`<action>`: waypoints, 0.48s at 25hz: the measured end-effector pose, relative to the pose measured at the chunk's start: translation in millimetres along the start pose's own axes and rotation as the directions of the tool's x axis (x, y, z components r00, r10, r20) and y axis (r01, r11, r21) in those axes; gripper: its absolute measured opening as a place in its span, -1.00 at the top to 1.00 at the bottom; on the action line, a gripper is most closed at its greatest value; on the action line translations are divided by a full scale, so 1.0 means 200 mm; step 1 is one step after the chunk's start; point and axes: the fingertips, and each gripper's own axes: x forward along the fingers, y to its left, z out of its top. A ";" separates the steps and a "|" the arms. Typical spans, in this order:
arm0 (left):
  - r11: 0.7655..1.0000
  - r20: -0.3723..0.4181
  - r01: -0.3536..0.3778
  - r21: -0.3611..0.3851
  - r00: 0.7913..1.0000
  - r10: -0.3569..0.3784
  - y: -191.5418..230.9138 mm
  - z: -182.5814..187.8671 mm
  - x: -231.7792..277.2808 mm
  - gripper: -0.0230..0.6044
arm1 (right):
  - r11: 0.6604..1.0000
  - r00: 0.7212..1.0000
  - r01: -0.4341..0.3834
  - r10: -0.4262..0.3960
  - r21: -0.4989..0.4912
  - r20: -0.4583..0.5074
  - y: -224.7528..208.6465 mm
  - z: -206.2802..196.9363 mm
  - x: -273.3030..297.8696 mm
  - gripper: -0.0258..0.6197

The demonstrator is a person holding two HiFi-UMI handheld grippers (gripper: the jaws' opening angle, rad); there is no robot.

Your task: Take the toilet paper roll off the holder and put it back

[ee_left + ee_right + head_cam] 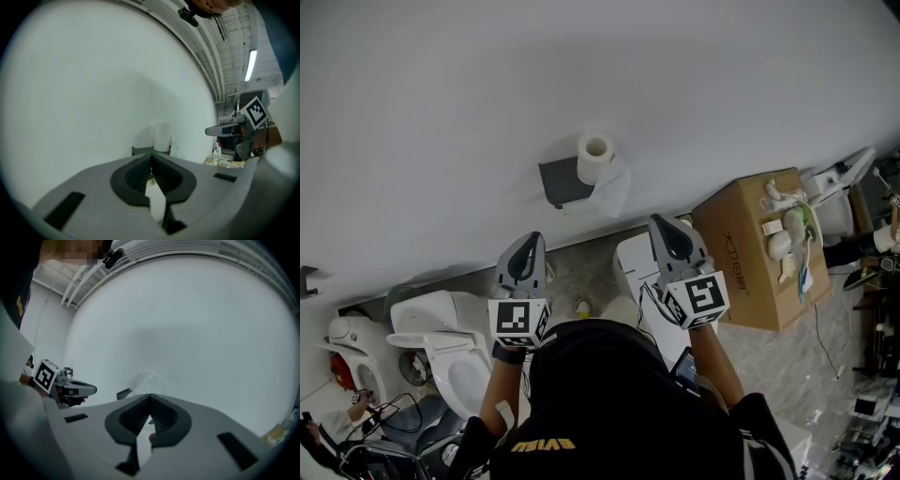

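Observation:
A white toilet paper roll stands upright on a dark wall holder, and a loose paper tail hangs to its right. My left gripper is held below and left of the holder, well short of it, shut and empty. My right gripper is held below and right of the roll, also shut with nothing in it. In the left gripper view the roll and holder lie straight beyond the closed jaw tips. The right gripper view shows the roll just above its closed tips.
A cardboard box with small items on top stands on the floor at the right. White toilets sit at the lower left, and a white tank is under the right gripper. The wall around the holder is bare.

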 end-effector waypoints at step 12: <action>1.000 0.018 0.030 -0.002 0.999 -0.030 -0.07 0.04 0.05 0.89 | 0.999 0.999 0.037 -0.036 0.036 -0.012 -0.09 -0.04 -0.06 0.94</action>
